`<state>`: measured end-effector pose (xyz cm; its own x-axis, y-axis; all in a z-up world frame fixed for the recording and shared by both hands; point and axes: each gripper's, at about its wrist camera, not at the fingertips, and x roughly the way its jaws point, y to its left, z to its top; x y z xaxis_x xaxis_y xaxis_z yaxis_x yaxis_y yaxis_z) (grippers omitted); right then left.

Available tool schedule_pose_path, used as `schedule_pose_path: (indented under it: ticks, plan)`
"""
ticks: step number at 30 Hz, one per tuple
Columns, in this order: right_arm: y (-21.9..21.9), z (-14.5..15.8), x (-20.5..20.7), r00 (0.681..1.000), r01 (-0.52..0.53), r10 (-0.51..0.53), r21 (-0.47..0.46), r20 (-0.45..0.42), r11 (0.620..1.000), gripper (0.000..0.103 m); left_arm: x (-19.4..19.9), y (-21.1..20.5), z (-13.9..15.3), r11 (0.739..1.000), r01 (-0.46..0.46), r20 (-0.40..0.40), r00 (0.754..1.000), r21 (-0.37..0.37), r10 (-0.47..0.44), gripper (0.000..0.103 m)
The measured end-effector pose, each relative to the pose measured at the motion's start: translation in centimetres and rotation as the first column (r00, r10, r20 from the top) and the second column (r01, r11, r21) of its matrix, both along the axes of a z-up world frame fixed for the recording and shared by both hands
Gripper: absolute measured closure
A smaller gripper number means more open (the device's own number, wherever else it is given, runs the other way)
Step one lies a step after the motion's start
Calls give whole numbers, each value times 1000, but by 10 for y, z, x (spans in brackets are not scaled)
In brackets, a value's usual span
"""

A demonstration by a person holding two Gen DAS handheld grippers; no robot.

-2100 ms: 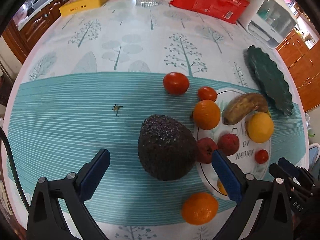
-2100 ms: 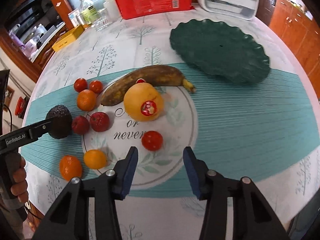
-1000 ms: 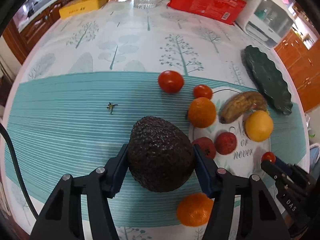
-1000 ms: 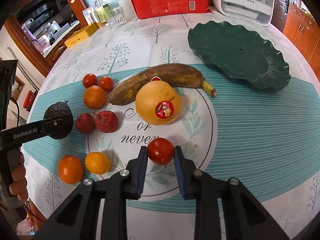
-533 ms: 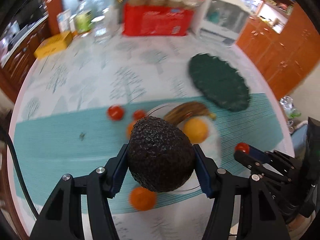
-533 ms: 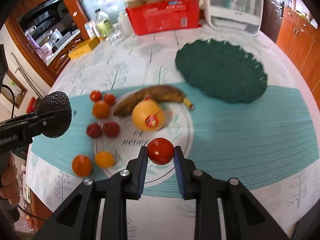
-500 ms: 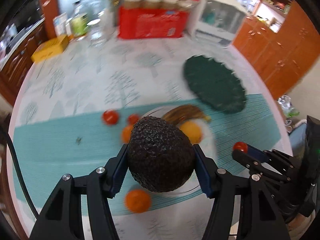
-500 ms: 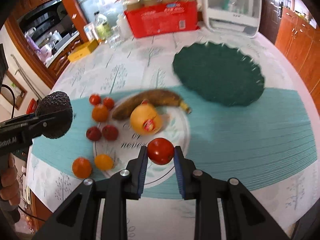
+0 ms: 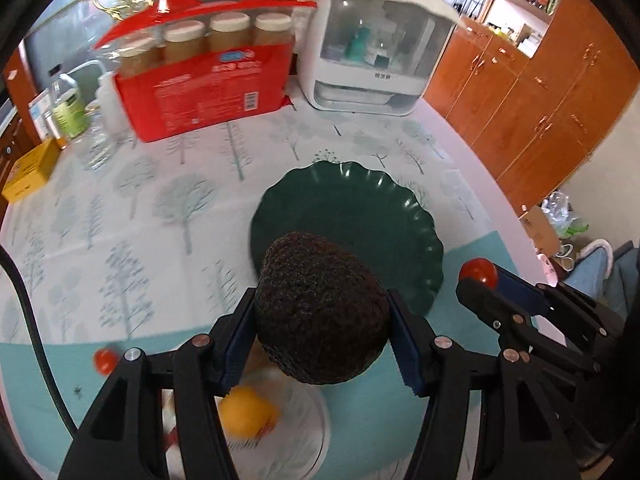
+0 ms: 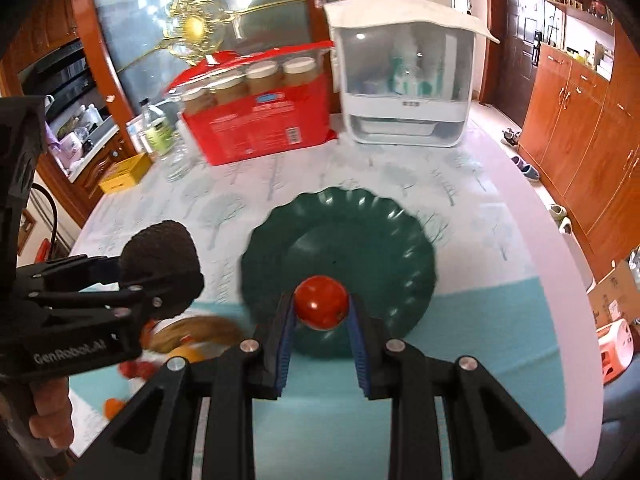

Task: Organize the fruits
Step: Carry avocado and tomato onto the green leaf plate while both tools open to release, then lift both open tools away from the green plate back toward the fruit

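Note:
My left gripper (image 9: 320, 340) is shut on a dark bumpy avocado (image 9: 320, 312) and holds it in the air near the close edge of the dark green scalloped plate (image 9: 352, 208). My right gripper (image 10: 320, 324) is shut on a small red tomato (image 10: 321, 302) above the near rim of the same green plate (image 10: 360, 240). The avocado (image 10: 164, 268) also shows at the left of the right wrist view. The right gripper's tomato (image 9: 478, 272) shows at the right of the left wrist view. The white plate (image 9: 304, 432) with an orange fruit (image 9: 244, 412) lies below, blurred.
A red box of jars (image 9: 204, 88) and a white appliance (image 9: 372, 60) stand at the table's far side. Bottles (image 9: 72, 112) and a yellow box (image 9: 28, 168) are at the far left. A banana (image 10: 200, 332) and small red fruits (image 10: 136, 368) lie lower left. Wooden cabinets (image 9: 540, 100) stand to the right.
Both grippers closed on their fruit, lifted it off the table and carried it away from the white plate toward the green plate, which now fills the middle of both views.

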<state>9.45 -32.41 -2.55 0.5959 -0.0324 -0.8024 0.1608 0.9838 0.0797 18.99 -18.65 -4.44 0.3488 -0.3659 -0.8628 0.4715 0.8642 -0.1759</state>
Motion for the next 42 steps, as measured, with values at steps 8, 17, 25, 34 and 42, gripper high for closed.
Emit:
schedule_pose_path:
  ticks: [8,17,25,34,42]
  plan:
    - [-40,-66,39,992,-54,55,9,-118,999,77,36,-58,-65,996,-36,-74,996,83,43,43]
    - [-50,-110,55,969,-112,125,70,-214,991,75,43,-74,-114,979,-67,-121,988,193,92,42]
    - [-46,-111,52,962,-150,164,80,-216,985,50,37,-65,-100,976,-120,-65,989,184,134,16]
    - [-43,-93,47,964,-164,175,72,-199,984,50,21,-56,-72,985,-138,-21,990,102,141,16]
    - [-44,-74,41,976,-144,161,120,-147,982,46,13,-44,-47,985,-164,17,986,47,163,16]
